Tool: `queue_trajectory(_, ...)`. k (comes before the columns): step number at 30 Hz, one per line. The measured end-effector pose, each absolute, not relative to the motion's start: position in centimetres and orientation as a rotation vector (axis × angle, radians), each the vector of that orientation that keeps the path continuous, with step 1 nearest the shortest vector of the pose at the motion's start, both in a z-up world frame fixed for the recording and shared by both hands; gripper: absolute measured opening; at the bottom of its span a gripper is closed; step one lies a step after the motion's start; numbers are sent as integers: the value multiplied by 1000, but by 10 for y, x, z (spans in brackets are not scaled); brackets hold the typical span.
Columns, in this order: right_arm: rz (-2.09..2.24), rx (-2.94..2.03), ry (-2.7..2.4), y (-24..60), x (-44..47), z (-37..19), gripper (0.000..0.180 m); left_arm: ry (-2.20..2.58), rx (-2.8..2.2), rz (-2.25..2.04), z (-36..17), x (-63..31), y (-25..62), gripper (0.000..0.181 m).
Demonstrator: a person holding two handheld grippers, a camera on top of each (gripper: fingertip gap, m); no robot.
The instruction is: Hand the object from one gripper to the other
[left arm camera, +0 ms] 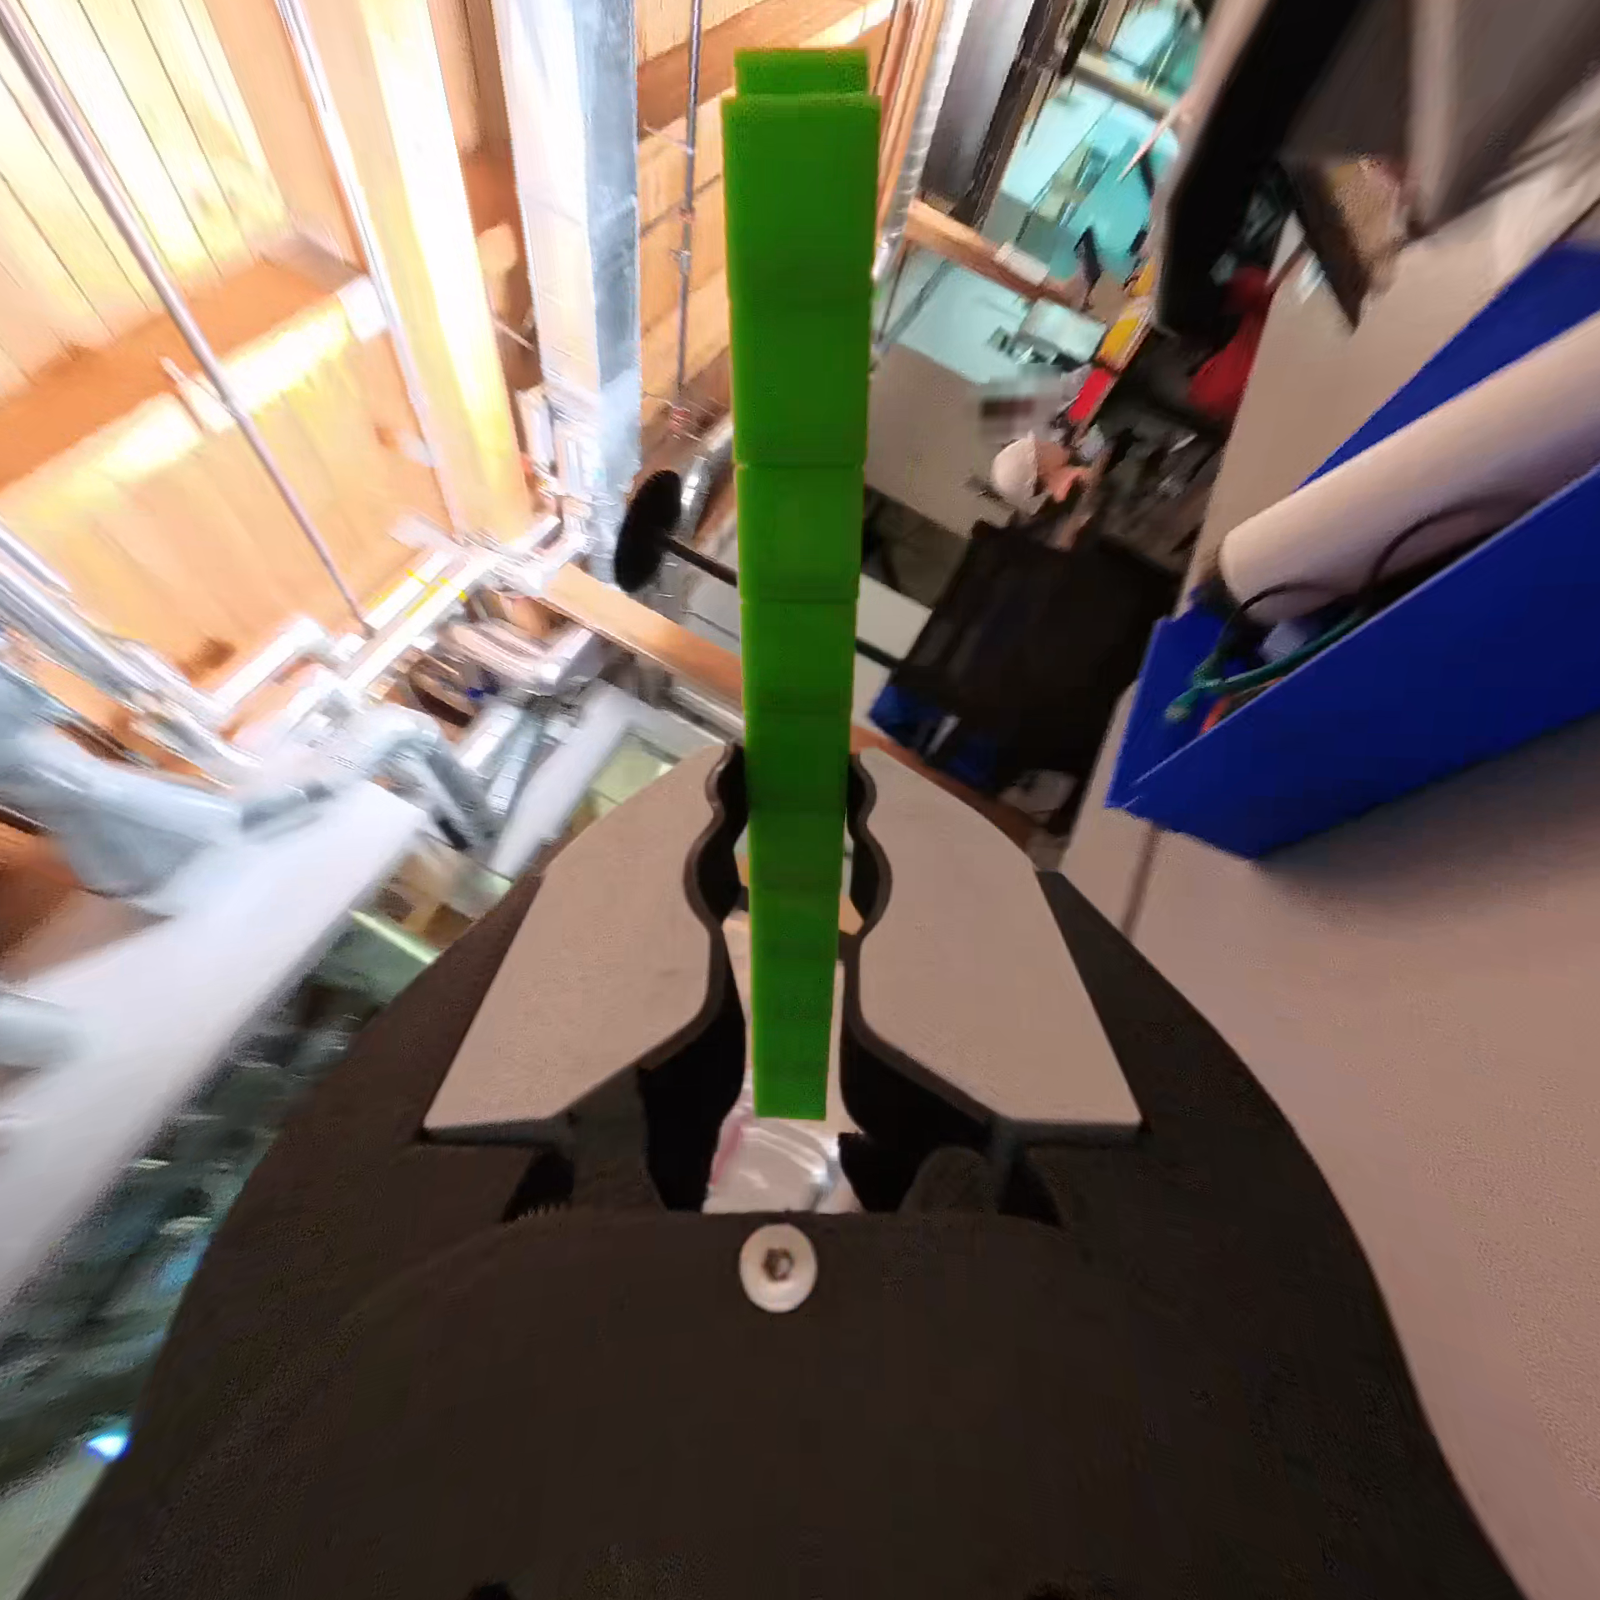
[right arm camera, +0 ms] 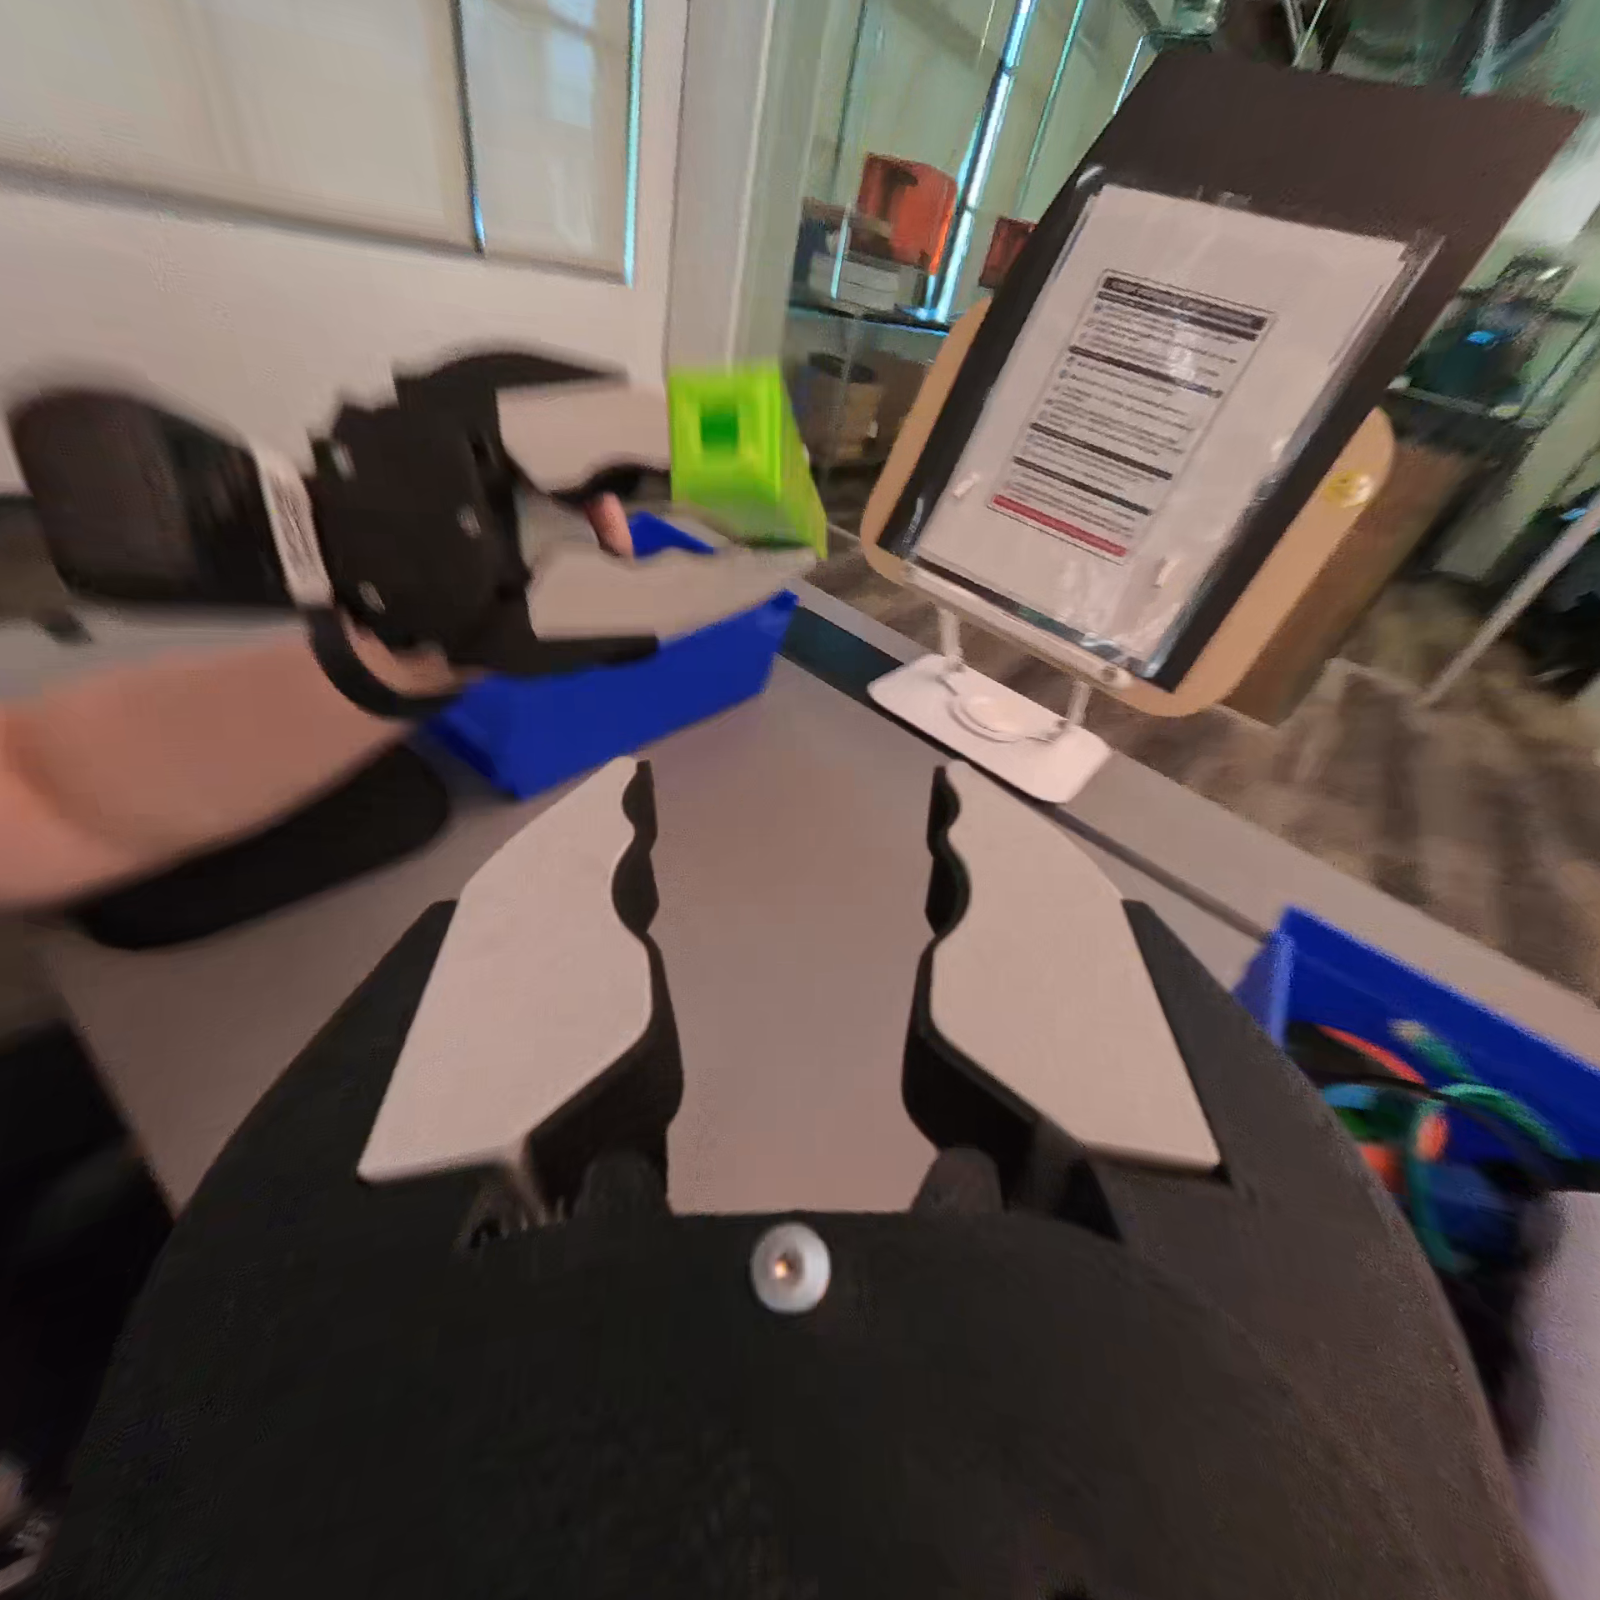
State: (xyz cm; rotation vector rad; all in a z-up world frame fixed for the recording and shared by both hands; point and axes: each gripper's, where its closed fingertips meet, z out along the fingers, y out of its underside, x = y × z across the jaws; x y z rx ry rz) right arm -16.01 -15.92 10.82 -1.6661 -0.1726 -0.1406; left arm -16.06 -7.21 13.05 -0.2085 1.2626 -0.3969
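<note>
A long bright green bar (left arm camera: 801, 537) made of stacked segments runs straight out between the fingers of my left gripper (left arm camera: 792, 779), which is shut on it near its lower end. In the right wrist view the same green bar (right arm camera: 740, 459) shows end-on, with a square hollow, held by the left gripper (right arm camera: 658, 519) at the upper left, in a person's hand. My right gripper (right arm camera: 790, 779) is open and empty, below and to the right of the bar and well apart from it, over the grey table (right arm camera: 779, 952).
A blue bin (right arm camera: 623, 693) sits on the table under the left gripper. Another blue bin (right arm camera: 1429, 1065) with coloured cables is at the right edge. A framed sheet on a white stand (right arm camera: 1151, 433) stands at the table's far edge. A blue bin (left arm camera: 1403, 675) holds a white roll.
</note>
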Motion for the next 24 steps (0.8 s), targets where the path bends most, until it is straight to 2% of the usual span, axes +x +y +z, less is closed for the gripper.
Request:
queue_trajectory(7,-198,-1599,-91,-154,-171,130,61,1286,-81,-240,114,-155,-99,21)
queue_trajectory(10,-209,-1638,-76,-150,-169,126,25,1307,-70,-237,110,-154,-105,21)
queue_trajectory(15,-237,-1603,-81,-155,-159,130,23,1292,-134,-359,113,-154,-108,25)
queue_trajectory(17,-403,-1565,-53,-165,-132,138,23,1307,-246,-460,121,-153,-103,50)
queue_trajectory(19,-584,-1524,0,-178,-92,146,23,1325,-345,-574,130,-156,-97,61)
queue_trajectory(22,-756,-1520,91,-194,-22,140,23,1282,-423,-682,151,-169,-82,52)
queue_trajectory(24,-729,-1602,173,-194,21,115,23,1249,-463,-707,164,-178,-70,47)
